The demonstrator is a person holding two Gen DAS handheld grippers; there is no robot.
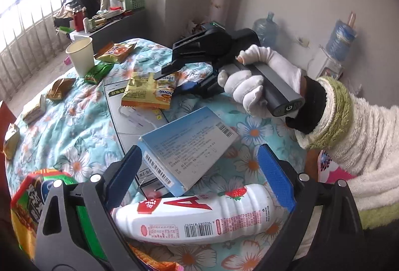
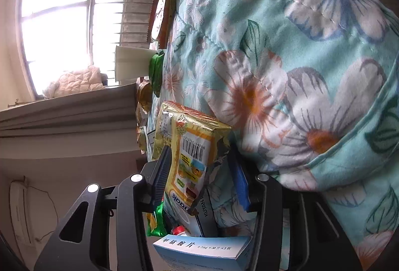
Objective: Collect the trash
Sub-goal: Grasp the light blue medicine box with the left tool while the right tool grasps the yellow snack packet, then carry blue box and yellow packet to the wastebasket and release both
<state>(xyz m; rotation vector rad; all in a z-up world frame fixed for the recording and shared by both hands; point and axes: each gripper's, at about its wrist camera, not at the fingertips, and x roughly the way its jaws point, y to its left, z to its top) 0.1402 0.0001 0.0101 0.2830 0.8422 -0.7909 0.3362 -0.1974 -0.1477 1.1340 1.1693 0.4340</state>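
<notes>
In the left wrist view my left gripper (image 1: 199,173) is open above a blue medicine box (image 1: 187,146) and a white strawberry-milk bottle (image 1: 199,218) lying on the floral cloth. My right gripper (image 1: 172,71), held by a gloved hand, reaches over a yellow snack wrapper (image 1: 147,93). In the right wrist view the right gripper (image 2: 202,171) is rolled sideways, with the yellow wrapper (image 2: 192,153) between its fingers; the jaws stand partly apart, one pad (image 2: 162,171) against the wrapper. The blue box (image 2: 202,251) shows below.
A paper cup (image 1: 81,56), a green wrapper (image 1: 98,72), an orange snack bag (image 1: 116,51) and several gold wrappers (image 1: 59,88) lie on the round floral table (image 1: 74,136). A noodle cup (image 1: 32,198) stands at the near left. Water jugs stand by the wall.
</notes>
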